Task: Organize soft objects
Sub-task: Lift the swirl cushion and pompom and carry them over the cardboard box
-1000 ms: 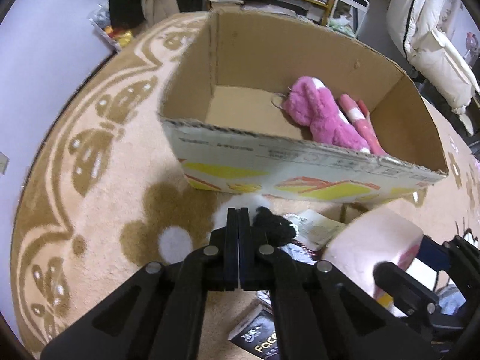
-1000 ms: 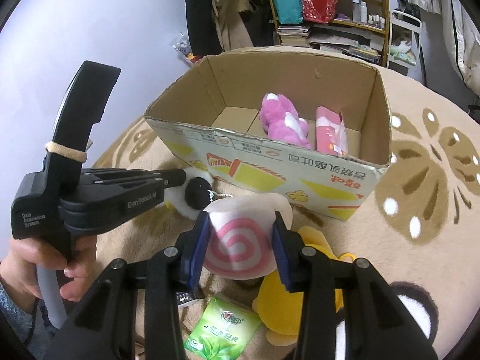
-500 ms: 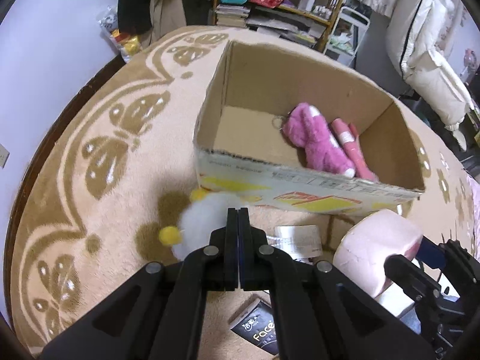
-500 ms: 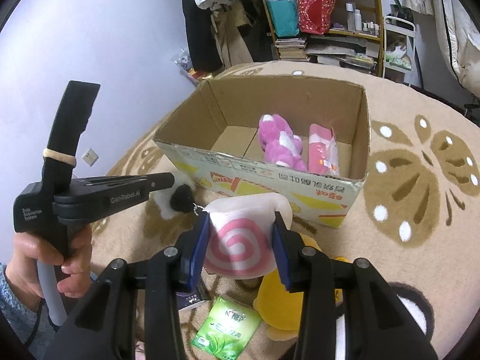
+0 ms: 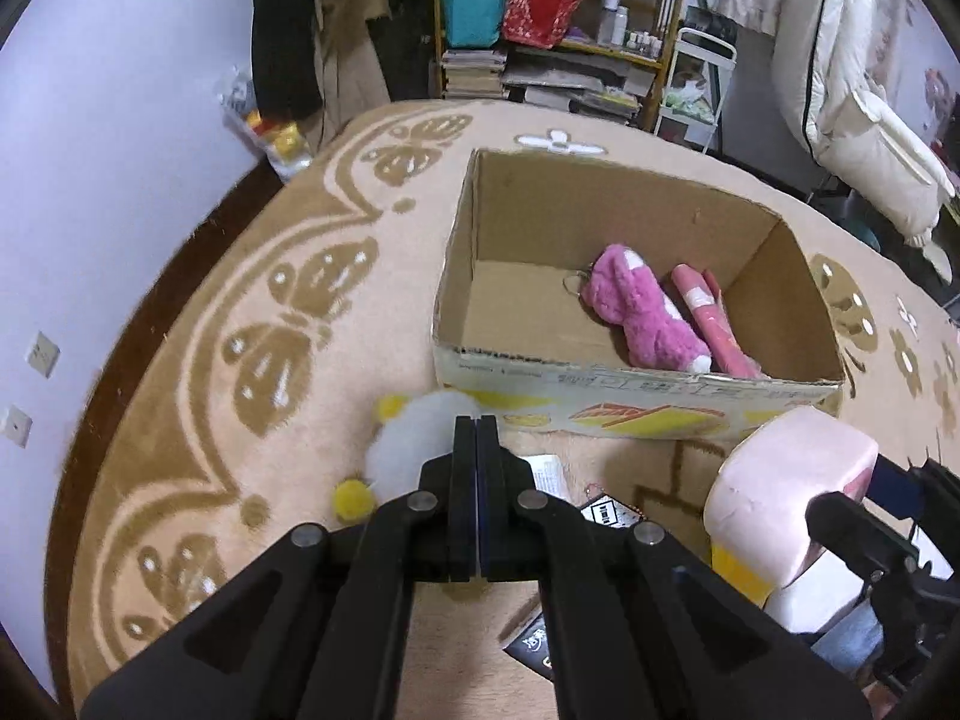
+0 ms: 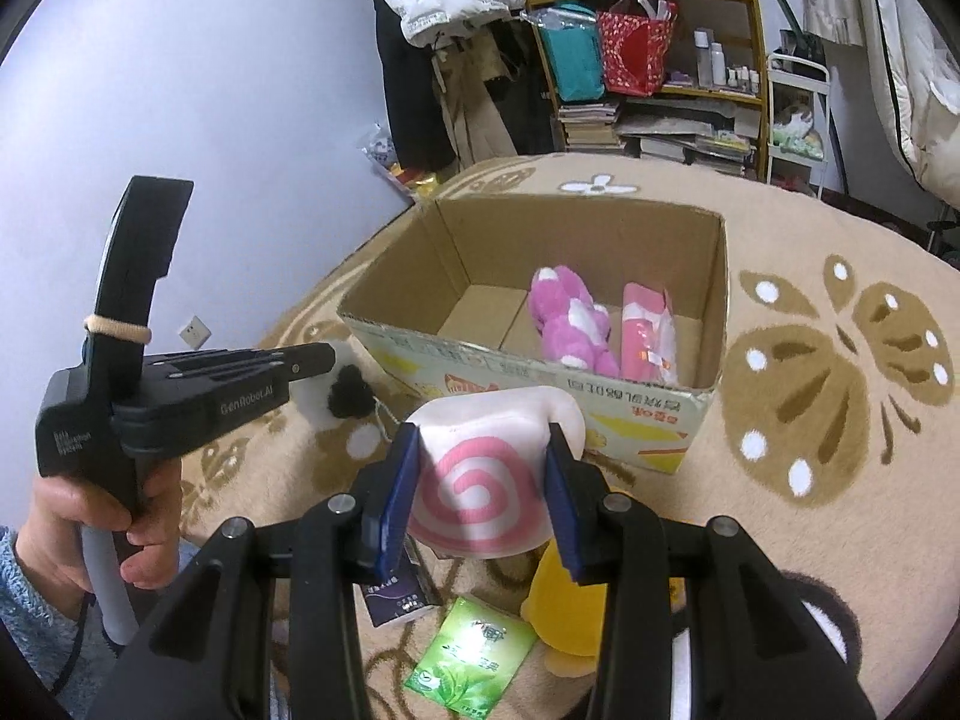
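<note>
Two toys are held clear of the rug: the right gripper (image 6: 483, 495) pinches a pink swirl roll cushion (image 6: 489, 474), and the left gripper (image 5: 477, 444), jaws pressed together, pinches a white fluffy toy (image 5: 414, 441). Both hang just before the cardboard box (image 6: 456, 267). Carry each above the near wall before releasing, beside the pink plush (image 6: 570, 324).

The box (image 6: 600, 414) is matt brown corrugated cardboard with a printed, smoother outer face. The rug (image 5: 252, 360) is fuzzy pile. The pink toy (image 5: 642, 318) and white toy (image 5: 414, 438) are fluffy plush; the roll (image 6: 486, 492) is soft, smooth cloth. The grippers' (image 6: 480, 501) arms are matt black plastic with metal rivets. The green packet (image 6: 474, 657) is glossy.
</note>
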### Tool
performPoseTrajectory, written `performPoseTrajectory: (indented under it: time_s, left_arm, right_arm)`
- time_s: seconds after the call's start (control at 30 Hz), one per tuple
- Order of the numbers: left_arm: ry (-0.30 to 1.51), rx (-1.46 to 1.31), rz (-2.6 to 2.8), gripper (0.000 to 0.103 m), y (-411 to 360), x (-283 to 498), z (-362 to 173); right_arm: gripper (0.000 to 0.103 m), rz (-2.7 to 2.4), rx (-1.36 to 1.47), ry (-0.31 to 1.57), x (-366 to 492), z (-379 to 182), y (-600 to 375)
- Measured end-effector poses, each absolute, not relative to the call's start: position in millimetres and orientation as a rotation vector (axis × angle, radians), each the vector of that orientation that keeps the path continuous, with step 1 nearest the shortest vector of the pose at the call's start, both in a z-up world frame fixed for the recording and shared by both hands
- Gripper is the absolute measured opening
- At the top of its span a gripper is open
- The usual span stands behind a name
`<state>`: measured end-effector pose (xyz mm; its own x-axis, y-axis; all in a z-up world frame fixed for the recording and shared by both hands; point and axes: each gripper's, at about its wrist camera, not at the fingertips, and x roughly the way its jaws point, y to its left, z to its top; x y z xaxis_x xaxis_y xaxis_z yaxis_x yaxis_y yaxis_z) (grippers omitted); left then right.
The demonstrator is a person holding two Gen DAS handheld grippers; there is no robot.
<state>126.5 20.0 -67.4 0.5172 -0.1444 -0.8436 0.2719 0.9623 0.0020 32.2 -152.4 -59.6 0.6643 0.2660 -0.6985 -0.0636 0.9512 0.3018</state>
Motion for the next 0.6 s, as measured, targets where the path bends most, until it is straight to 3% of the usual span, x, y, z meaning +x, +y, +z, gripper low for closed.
performPoseTrajectory:
  time_s: [0.6]
  left_arm:
    - [0.773, 0.106, -0.217, 0.0, 34, 108, 17]
  right_arm:
    - [0.042, 0.184, 0.317, 0.671, 19, -17, -175]
